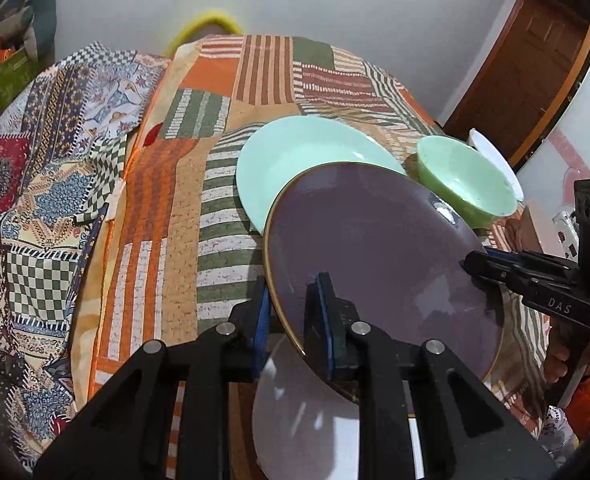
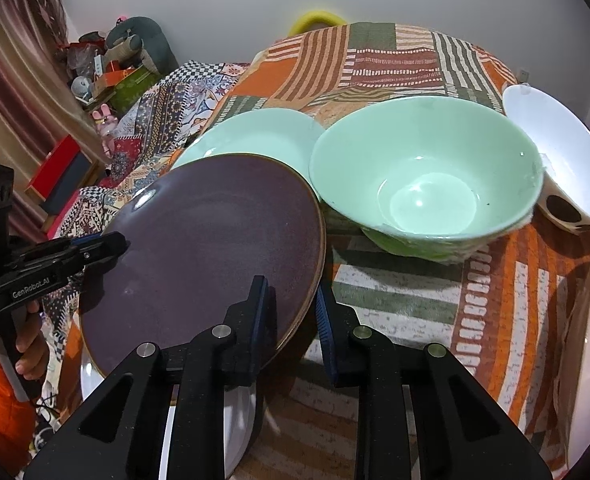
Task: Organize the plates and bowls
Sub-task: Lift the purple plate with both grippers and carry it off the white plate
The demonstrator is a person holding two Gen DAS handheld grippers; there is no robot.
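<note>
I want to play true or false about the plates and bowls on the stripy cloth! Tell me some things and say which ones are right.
1. Both tools, the left tool and the right tool, grip the round dark purple plate. True.
2. The dark purple plate lies flat on the patchwork cloth. False: it is tilted, lifted above a white plate.
3. The deep mint green bowl holds soup. False: it is empty.
4. A round pale mint green plate sits behind the purple one. True.
5. The white bowl with dark spots stands beside the mint bowl. True.
</note>
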